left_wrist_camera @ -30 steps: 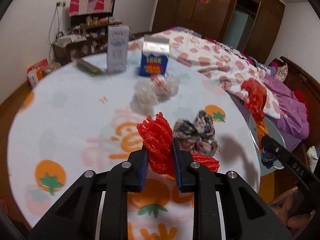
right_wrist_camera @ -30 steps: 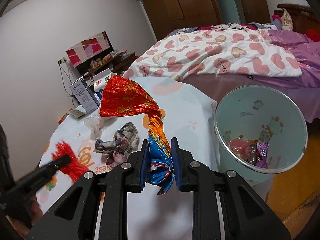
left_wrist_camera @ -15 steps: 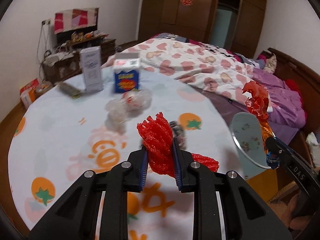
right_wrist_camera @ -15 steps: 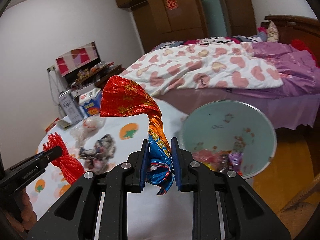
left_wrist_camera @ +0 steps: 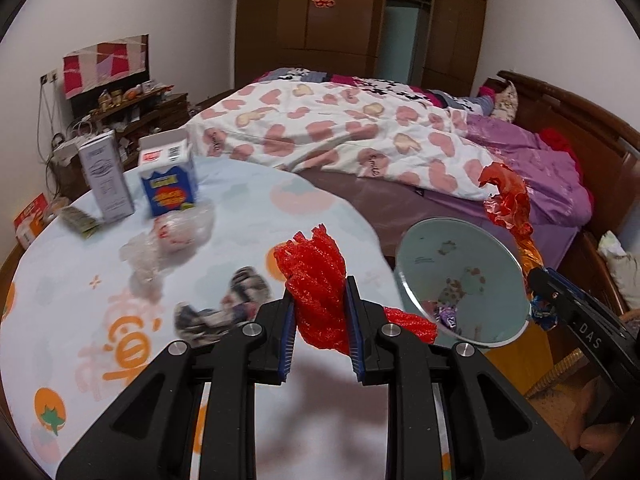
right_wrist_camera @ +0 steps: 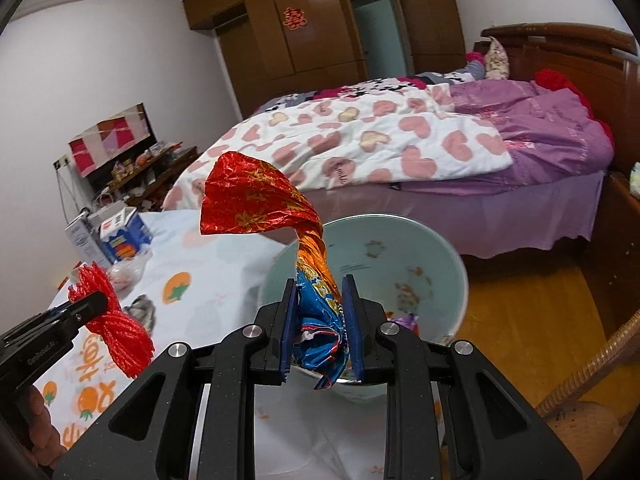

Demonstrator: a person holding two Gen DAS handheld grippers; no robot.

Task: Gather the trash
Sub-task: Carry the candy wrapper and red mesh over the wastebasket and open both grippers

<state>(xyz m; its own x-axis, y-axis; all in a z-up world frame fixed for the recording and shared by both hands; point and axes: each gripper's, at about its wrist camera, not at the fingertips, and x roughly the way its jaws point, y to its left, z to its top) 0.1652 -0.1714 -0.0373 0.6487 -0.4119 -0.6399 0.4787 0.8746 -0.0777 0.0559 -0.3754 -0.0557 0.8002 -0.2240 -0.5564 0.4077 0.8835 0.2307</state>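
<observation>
My left gripper [left_wrist_camera: 320,300] is shut on a red mesh net [left_wrist_camera: 316,276] and holds it above the table's right edge, beside the pale green trash bin [left_wrist_camera: 460,264]. My right gripper [right_wrist_camera: 320,304] is shut on a twisted red, orange and blue foil wrapper [right_wrist_camera: 256,200], held at the near rim of the bin [right_wrist_camera: 440,248]. The bin holds several wrappers at its bottom. The right gripper also shows in the left wrist view [left_wrist_camera: 540,296]. A crumpled grey patterned scrap [left_wrist_camera: 224,308] and a clear plastic bag [left_wrist_camera: 172,236] lie on the table.
The round table [left_wrist_camera: 60,320] has a pale cloth with orange fruit prints. A blue carton [left_wrist_camera: 168,180], a grey carton [left_wrist_camera: 106,176] and a flat packet [left_wrist_camera: 78,220] stand at its far side. A bed [left_wrist_camera: 360,140] with heart quilt lies behind. A wicker chair [right_wrist_camera: 592,380] is at the right.
Both grippers have swung right, from over the table toward the bin, each still holding its item. The right gripper's wrapper has come to the bin's near rim.
</observation>
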